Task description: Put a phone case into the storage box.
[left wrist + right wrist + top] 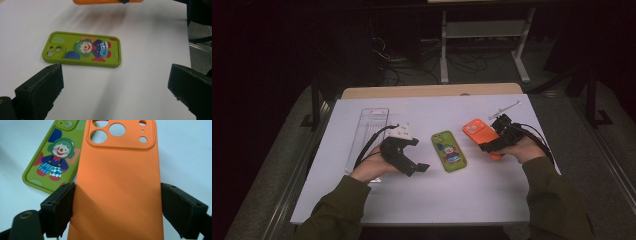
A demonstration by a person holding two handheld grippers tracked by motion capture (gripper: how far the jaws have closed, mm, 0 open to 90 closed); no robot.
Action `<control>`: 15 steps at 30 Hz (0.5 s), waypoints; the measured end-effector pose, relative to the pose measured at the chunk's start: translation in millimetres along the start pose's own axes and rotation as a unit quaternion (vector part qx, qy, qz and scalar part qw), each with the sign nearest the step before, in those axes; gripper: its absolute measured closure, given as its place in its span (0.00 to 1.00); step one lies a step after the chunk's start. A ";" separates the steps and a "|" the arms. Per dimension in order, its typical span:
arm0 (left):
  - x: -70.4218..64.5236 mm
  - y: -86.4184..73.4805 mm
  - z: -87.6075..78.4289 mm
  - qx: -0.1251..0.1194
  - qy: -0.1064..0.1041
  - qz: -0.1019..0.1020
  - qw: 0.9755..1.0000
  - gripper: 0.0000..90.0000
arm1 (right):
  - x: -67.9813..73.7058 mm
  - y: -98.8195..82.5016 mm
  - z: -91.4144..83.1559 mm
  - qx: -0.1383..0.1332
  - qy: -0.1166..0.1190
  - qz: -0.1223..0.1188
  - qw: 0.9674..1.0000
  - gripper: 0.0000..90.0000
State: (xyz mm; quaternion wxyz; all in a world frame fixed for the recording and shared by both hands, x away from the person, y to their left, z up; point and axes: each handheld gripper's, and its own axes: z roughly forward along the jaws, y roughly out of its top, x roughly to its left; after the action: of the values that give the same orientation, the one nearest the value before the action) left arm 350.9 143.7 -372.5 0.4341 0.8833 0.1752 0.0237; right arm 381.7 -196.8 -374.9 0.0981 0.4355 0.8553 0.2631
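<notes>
A green phone case (449, 151) with a clown picture lies flat at the table's middle, camera holes toward the far side. My left gripper (419, 155) stands open just left of it, with nothing between the jaws; in the left gripper view the green case (82, 50) lies a short way beyond the gripper (115, 82). An orange phone case (480, 131) sits to the right, with my right gripper (493, 143) shut on its lower half. In the right gripper view both jaws press the sides of the orange case (117, 170), and the green case (53, 157) shows behind it at the left.
A clear plastic tray (368, 131) lies at the left of the white table top (437, 200), behind my left hand. A thin metal tool (505, 107) rests near the far right corner. Dark floor, cables and a desk frame lie beyond the table.
</notes>
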 end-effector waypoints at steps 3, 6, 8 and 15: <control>3.5 6.2 2.5 0.002 -0.005 0.005 1.000 0.00 | 1.5 0.3 -0.1 0.001 0.005 -0.007 1.000 0.17; 7.0 12.9 3.3 0.008 -0.009 0.016 1.000 0.00 | 2.3 0.4 0.1 0.002 0.009 -0.014 1.000 0.17; 8.1 16.7 3.6 0.003 -0.016 0.019 1.000 0.00 | 3.9 0.7 0.6 0.003 0.014 -0.017 1.000 0.17; 8.9 16.1 5.3 0.004 -0.023 0.038 0.999 0.00 | 11.3 2.6 3.2 0.010 0.028 -0.055 0.998 0.17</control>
State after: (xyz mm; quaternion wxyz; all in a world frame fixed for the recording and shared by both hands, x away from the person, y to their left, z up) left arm 365.0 133.6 -364.2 0.4336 0.8912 0.1318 0.0188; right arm 377.9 -185.4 -375.5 0.0840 0.3814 0.8828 0.2609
